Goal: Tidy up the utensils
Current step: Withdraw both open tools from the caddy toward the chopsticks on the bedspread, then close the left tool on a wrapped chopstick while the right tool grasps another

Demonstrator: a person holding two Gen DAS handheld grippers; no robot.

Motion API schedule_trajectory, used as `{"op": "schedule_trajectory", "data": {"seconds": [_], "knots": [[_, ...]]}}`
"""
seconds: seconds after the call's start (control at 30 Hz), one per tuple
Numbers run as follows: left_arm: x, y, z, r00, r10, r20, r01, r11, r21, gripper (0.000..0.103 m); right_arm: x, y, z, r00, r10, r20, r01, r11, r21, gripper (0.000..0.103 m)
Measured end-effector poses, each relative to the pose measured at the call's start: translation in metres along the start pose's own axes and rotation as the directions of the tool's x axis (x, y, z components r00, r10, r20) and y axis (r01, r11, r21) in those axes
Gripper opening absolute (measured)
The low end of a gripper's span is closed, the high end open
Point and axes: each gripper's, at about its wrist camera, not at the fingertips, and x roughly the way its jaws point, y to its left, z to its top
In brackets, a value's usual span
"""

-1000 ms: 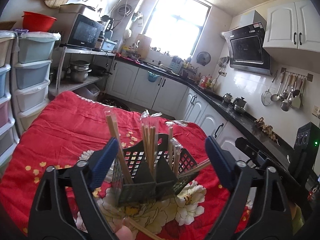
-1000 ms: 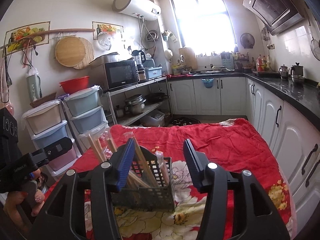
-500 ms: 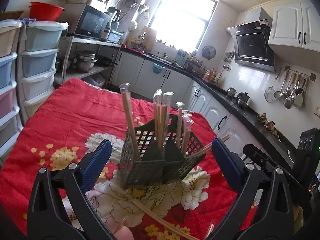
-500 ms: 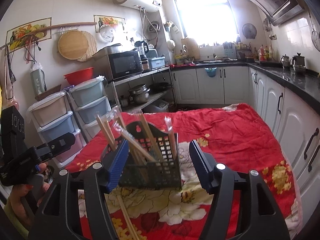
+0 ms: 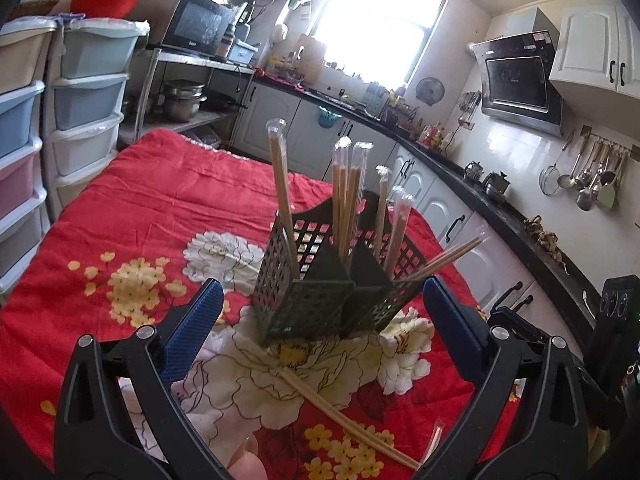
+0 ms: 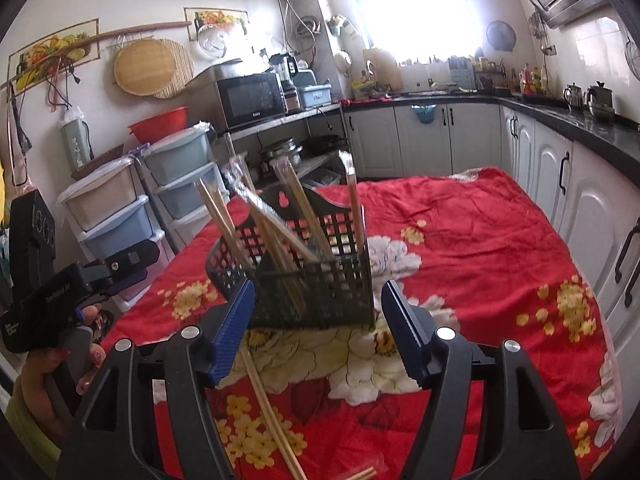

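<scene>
Daylight from large bright kitchen window [image 5: 384, 28], blown out to white in both views; glare washes surrounding wall. Room evenly lit, shadows soft. Strong fisheye bending; dark vignette at corners. Red floral quilted cloth [image 6: 480, 240] sharp, colours saturated. Slight blur on near black gripper frames at bottom edge.

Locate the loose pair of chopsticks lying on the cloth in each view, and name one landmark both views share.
Left wrist view: loose chopsticks lie lower centre, running from the basket's foot toward bottom right.
Right wrist view: they lie lower left of centre, running toward the bottom edge.
Shared landmark: the dark utensil basket.
</scene>
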Motion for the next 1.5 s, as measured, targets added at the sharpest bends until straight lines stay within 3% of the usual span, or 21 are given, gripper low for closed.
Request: {"op": "schedule_trajectory", "data": {"seconds": [0.9,1.33,1.5], "knots": [[0.03,0.007,-0.045,0.984,-0.006,-0.179,0.002,1.0,-0.023,0.092,0.008,0.003,-0.062,0.98,0.001,-0.199,-0.003,1.0,-0.01,0.065],[0.058,0.01,-0.07,0.941,-0.062,-0.334,0.043,0.997,-0.065,0.092,0.004,-0.001,-0.085,0.962,0.001,-0.272,0.003,1.0,0.016,0.065],[0.067,0.012,-0.077,0.926,-0.088,-0.367,0.058,0.994,-0.093,0.076,0.001,-0.005,-0.092,0.957,-0.004,-0.29,0.013,1.0,0.028,0.065]]}}
